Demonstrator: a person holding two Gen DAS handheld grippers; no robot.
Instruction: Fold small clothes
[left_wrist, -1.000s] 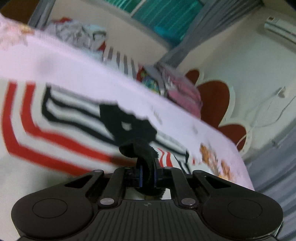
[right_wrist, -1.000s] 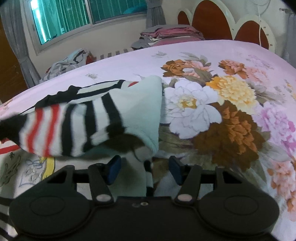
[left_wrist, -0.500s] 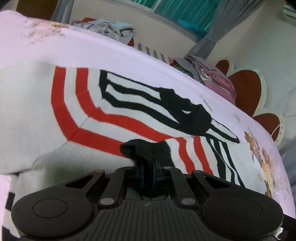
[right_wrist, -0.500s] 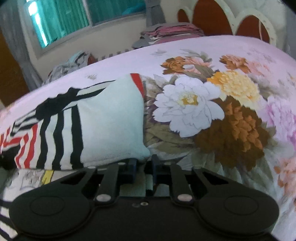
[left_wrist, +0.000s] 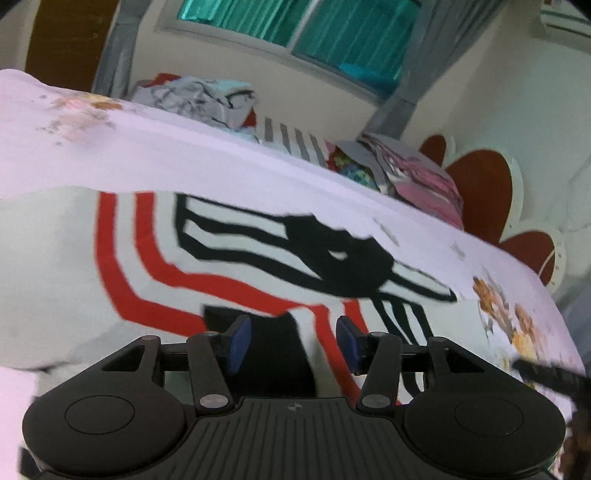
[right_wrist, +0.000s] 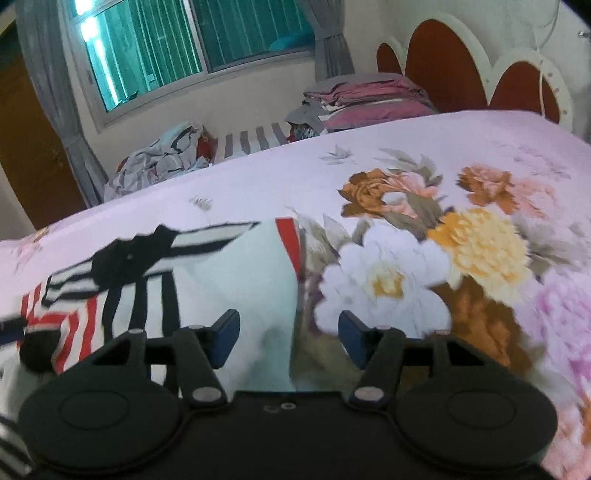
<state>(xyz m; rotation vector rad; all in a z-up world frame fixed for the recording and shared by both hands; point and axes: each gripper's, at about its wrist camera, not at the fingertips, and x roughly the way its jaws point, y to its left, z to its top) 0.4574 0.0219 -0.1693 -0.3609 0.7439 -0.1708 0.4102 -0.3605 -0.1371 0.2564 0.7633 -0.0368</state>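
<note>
Now both tongs, left gripper (left_wrist: 293, 341) and right gripper (right_wrist: 289, 338), are held apart; the sweater (left_wrist: 147, 266) at 12 o'clock should be patted flat.

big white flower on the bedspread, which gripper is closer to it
Right. The right gripper sits just short of the white flower, jaws open. The left gripper hangs over the striped sweater, jaws open, flower out of its view.

White sweater (left_wrist: 66, 266) striped red and black; pink bedsheet (right_wrist: 480, 155) printed with orange, yellow, white flowers.
</note>
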